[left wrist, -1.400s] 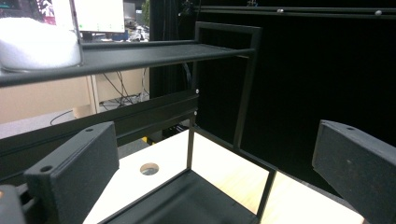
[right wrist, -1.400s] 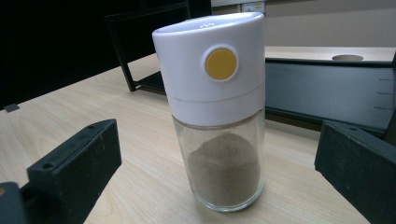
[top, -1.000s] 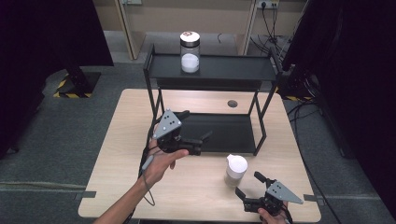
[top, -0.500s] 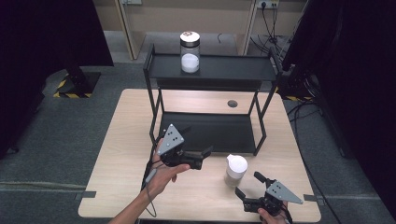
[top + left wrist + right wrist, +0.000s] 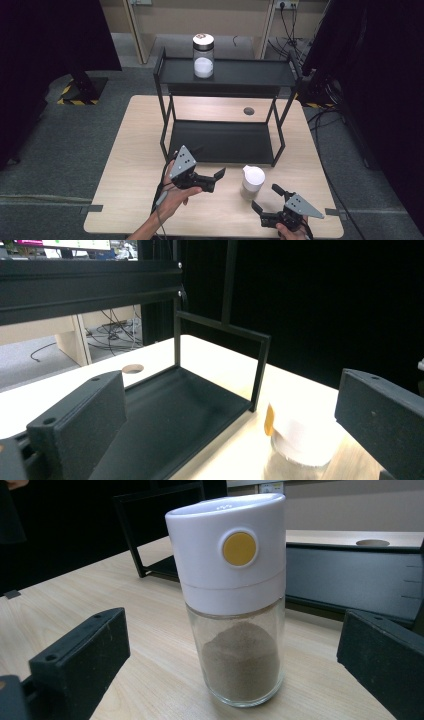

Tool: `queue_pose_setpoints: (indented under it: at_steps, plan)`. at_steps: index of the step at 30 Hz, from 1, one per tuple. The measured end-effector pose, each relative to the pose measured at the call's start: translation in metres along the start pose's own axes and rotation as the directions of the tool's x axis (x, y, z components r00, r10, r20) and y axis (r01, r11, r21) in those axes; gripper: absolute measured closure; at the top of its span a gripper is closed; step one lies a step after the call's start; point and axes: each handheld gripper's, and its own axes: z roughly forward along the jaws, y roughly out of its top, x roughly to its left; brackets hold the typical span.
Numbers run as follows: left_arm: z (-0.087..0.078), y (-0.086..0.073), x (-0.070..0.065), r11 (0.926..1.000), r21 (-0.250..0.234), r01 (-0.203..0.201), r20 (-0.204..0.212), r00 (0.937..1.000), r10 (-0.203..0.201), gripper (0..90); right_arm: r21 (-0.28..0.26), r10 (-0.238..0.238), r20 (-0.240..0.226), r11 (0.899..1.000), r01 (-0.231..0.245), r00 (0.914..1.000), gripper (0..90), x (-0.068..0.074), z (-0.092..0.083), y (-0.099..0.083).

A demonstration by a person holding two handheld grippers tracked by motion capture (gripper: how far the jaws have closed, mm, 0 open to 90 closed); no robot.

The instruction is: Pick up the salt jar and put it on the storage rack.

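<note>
A glass shaker (image 5: 252,183) with a white cap and a yellow button stands upright on the table, in front of the black rack. It holds brownish powder (image 5: 240,655). My left gripper (image 5: 216,180) is open to its left, jaws pointing at it, a short gap away. In the left gripper view the shaker (image 5: 300,432) sits low and right, ahead of the open gripper (image 5: 229,407). My right gripper (image 5: 265,197) is open at the table's front edge, just in front of the shaker. In the right gripper view the shaker (image 5: 232,600) stands ahead between the wide open gripper (image 5: 230,652) jaws, untouched.
A black two-tier rack (image 5: 225,75) stands mid-table; its lower tray (image 5: 220,142) is bare. A glass jar (image 5: 203,55) with white contents sits on the top shelf. A round hole (image 5: 248,111) marks the tabletop behind the rack. Dark screens flank the table.
My left gripper has come down and forward from the rack's front edge and turned rightward toward the shaker. The right gripper and the shaker have stayed put.
</note>
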Motion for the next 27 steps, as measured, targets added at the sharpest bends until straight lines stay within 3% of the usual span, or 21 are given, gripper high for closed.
queue_pose_setpoints:
  at_steps: [22, 27]
  plan:
    - [-0.009, -0.042, -0.004, 0.9983, 0.057, 0.016, 0.001, 0.9999, -0.016, 0.0, -0.002, 0.000, 0.002, 1.000, 0.000, 1.0000, 0.5, 0.000, -0.001, 0.000]
    - [-0.013, -0.057, -0.003, 0.9976, 0.054, 0.044, -0.005, 0.9990, -0.044, 0.0, 0.000, 0.001, 0.000, 1.000, -0.001, 1.0000, 0.5, 0.000, 0.000, 0.000]
